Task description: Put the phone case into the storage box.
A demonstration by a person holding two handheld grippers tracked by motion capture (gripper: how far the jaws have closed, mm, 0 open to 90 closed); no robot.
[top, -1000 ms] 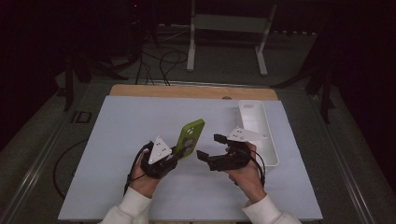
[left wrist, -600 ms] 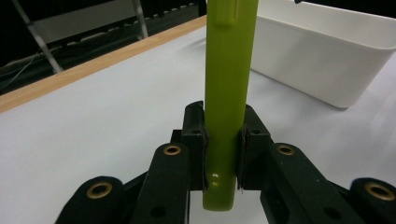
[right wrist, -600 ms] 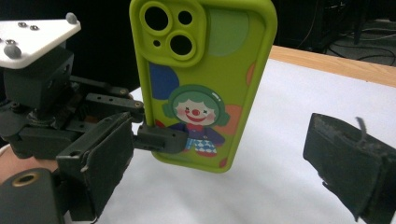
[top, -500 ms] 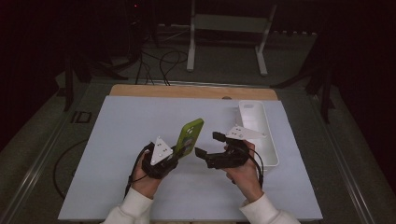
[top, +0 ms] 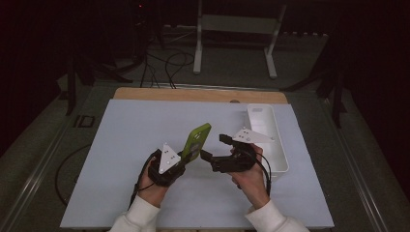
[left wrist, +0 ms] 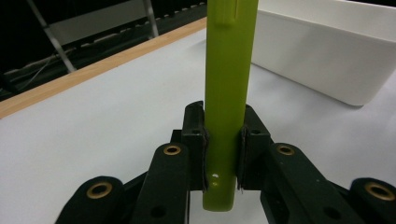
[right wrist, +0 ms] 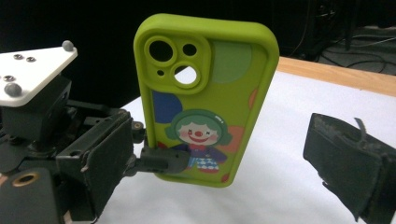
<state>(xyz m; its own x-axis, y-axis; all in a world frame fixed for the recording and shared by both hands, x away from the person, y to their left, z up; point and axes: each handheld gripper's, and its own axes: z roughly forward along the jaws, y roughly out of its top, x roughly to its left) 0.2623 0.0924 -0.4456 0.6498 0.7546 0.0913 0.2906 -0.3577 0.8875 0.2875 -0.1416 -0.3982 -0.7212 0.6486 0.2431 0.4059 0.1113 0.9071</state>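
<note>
A lime-green phone case stands upright and tilted above the white mat, its lower edge clamped in my left gripper. In the left gripper view the pads press on both faces of the case, seen edge-on. The right gripper view shows the case's back with camera cut-outs and a cartoon clown, and a finger of the left gripper on its lower left. My right gripper is open just right of the case, jaws wide apart on either side of it and not touching it.
A long white tray lies on the mat to the right of my right hand, and shows close behind the case. A wooden board edge runs along the far side of the white mat. Cables and a metal stand lie beyond the table.
</note>
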